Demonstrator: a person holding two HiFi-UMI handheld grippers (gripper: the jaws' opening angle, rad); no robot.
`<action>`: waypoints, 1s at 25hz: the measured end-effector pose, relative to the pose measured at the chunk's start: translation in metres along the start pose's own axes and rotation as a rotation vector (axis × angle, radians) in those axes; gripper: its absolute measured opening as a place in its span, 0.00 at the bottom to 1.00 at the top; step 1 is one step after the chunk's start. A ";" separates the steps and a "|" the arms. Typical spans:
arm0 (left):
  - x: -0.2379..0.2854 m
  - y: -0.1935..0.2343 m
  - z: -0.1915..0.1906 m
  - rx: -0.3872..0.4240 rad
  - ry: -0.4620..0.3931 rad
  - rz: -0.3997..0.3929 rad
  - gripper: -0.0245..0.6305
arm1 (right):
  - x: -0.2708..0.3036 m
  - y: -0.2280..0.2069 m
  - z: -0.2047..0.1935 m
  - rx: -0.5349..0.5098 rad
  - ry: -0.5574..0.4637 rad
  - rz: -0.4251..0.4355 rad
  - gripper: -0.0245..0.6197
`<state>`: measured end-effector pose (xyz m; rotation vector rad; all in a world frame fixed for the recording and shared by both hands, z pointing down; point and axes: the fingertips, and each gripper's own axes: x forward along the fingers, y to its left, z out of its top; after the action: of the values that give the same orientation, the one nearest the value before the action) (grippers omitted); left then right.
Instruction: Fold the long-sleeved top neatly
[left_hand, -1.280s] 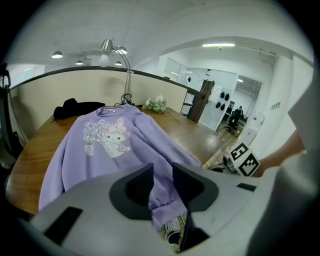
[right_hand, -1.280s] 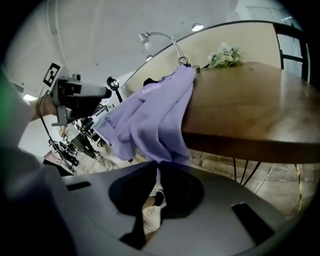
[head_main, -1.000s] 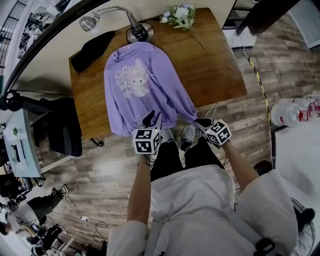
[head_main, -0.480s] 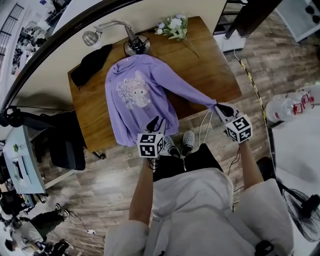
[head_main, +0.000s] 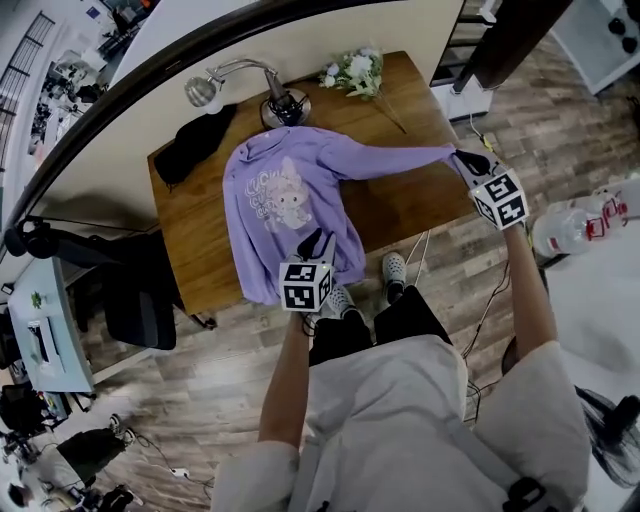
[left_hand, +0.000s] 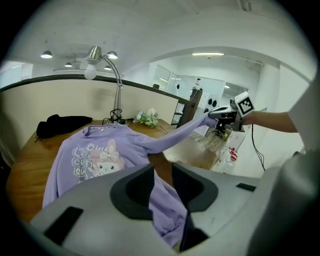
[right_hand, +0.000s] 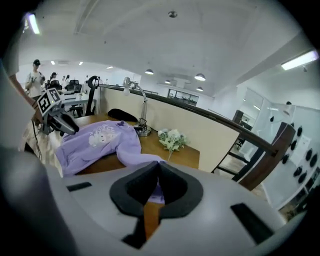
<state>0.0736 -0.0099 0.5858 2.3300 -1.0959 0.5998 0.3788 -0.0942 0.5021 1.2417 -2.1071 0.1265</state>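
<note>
A purple long-sleeved top (head_main: 285, 200) with a cartoon print lies face up on the wooden table (head_main: 410, 210), its collar at the far side. My right gripper (head_main: 463, 158) is shut on the cuff of one sleeve (head_main: 395, 160), which is pulled out straight toward the table's right edge. The right gripper view shows purple cloth pinched between its jaws (right_hand: 159, 175). My left gripper (head_main: 315, 243) is at the near hem, and the left gripper view has that hem bunched between its jaws (left_hand: 162, 175). The other sleeve is hidden.
A desk lamp (head_main: 205, 90) with its round base (head_main: 285, 105) stands just behind the collar. A black cloth (head_main: 195, 145) lies at the table's far left and a bunch of flowers (head_main: 355, 70) at the far right. A dark office chair (head_main: 140, 290) stands left of the table.
My right gripper has swung from the near table edge out to the right and far side, drawing the sleeve straight. My left gripper has risen a little with the hem.
</note>
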 end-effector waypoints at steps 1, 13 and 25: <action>0.002 0.002 0.002 -0.004 0.000 0.008 0.22 | 0.002 -0.010 0.005 -0.034 0.011 0.001 0.06; 0.040 -0.005 0.033 -0.080 -0.022 0.132 0.22 | 0.050 -0.106 0.013 -0.298 0.130 0.158 0.07; 0.069 -0.011 0.027 -0.162 0.018 0.262 0.22 | 0.119 -0.132 -0.072 -0.336 0.324 0.378 0.08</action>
<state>0.1267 -0.0596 0.6017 2.0563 -1.3995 0.6003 0.4841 -0.2241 0.5955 0.5768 -1.9528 0.1244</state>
